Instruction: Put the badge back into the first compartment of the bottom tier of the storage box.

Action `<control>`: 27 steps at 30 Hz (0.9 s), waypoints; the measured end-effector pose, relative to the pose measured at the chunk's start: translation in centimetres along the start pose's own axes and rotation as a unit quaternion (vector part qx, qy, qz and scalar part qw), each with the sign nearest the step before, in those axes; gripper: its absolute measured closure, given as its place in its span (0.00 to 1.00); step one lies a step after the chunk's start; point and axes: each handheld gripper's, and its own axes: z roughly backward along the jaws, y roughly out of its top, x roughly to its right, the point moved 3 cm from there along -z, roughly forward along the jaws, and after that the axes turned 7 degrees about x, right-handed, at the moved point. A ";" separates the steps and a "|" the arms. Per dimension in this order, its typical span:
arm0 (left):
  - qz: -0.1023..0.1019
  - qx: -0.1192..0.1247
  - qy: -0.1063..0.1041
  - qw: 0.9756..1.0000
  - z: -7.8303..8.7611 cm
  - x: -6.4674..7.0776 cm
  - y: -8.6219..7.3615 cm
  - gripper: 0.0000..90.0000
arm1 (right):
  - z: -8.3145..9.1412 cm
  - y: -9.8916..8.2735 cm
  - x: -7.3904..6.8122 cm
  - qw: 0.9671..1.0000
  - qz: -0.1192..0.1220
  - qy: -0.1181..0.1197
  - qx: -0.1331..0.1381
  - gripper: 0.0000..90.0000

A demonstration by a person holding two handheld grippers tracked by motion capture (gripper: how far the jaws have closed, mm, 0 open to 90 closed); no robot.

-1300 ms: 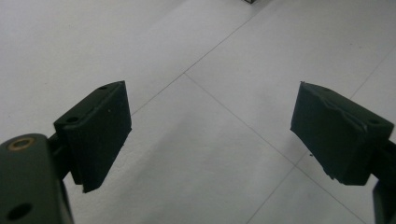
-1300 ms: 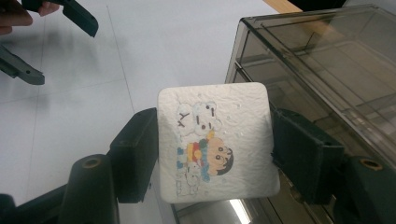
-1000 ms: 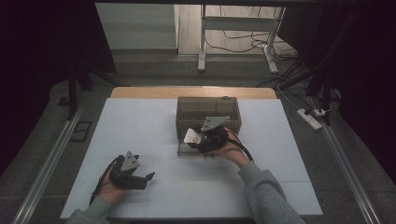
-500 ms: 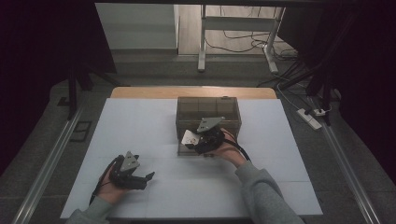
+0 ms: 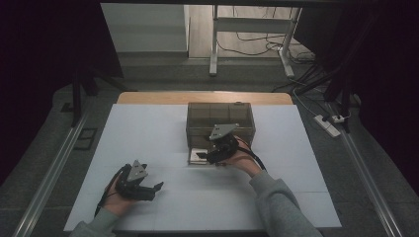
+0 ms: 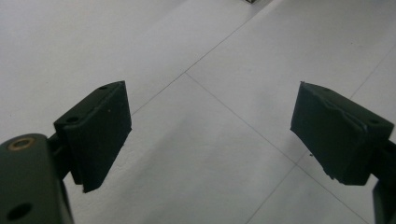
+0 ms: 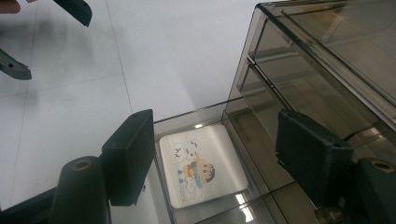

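Slightly wider now, the right gripper (image 7: 212, 158) has just been opening, released above the card (image 7: 203, 163) in the pulled-out drawer (image 7: 187, 119); left gripper (image 6: 210, 135) gapes over the counter (image 6: 187, 46).

White cartoon-print square card (image 7: 201, 164) flat in pulled-out smoky drawer (image 7: 187, 119), cabinet (image 5: 220, 118) btm.

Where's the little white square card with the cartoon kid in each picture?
High view: the white square cartoon card lies in the pulled-out clear drawer, middle of the table.
Right gripper view: bottom centre, flat on the drawer floor.
Shared landmark: the smoky clear plastic drawer box right behind it.
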 end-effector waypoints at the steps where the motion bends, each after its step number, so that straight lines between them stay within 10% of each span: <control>1: 0.000 0.000 0.000 1.000 0.0 0.0 0.0 0.14 | 0.1 0.0 0.0 1.000 0.000 0.000 0.001 0.31; 27: 0.000 0.001 0.002 1.000 0.1 0.1 0.0 0.14 | 5.7 -1.6 -0.3 0.997 -0.031 -0.068 0.025 0.34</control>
